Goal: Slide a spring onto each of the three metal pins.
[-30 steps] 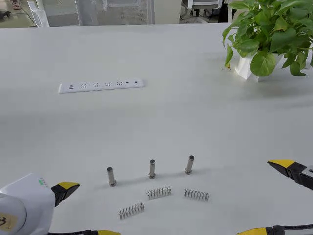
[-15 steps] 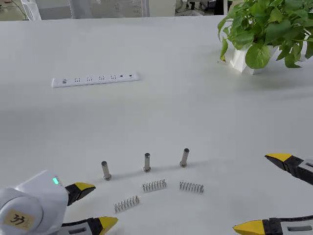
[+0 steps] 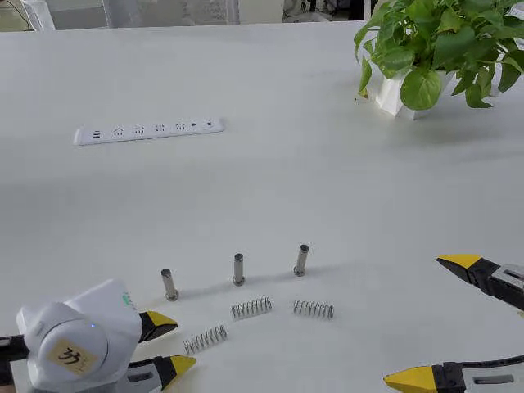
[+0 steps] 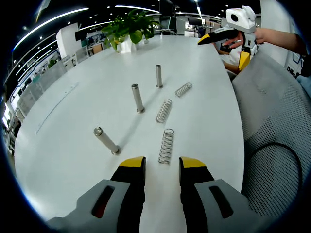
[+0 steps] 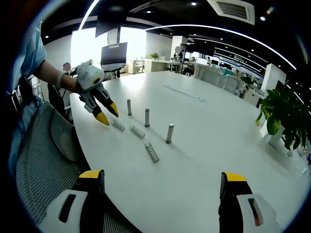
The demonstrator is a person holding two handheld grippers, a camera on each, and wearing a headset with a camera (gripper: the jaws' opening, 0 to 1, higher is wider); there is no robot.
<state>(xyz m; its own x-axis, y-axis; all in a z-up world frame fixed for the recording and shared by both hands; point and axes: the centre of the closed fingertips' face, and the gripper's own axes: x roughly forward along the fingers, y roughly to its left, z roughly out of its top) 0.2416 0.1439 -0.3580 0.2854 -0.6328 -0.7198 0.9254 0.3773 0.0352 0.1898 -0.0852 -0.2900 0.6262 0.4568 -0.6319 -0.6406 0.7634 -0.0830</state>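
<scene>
left gripper (image 4: 162, 164), jaws parted, just short of the nearest spring (image 4: 166, 144).

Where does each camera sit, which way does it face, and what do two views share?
Head view: headset, looking down at pins, springs; left hand-held gripper and right hand-held gripper at bottom.
Left gripper view: on the left one, facing the nearest spring; own jaws below.
Right gripper view: on the right one, facing the pins; person's arm at left.
All share pins, springs.

Head view looking down over table (image 3: 327, 188), gripper views low, facing each other, sharing the pins (image 3: 238, 268)
</scene>
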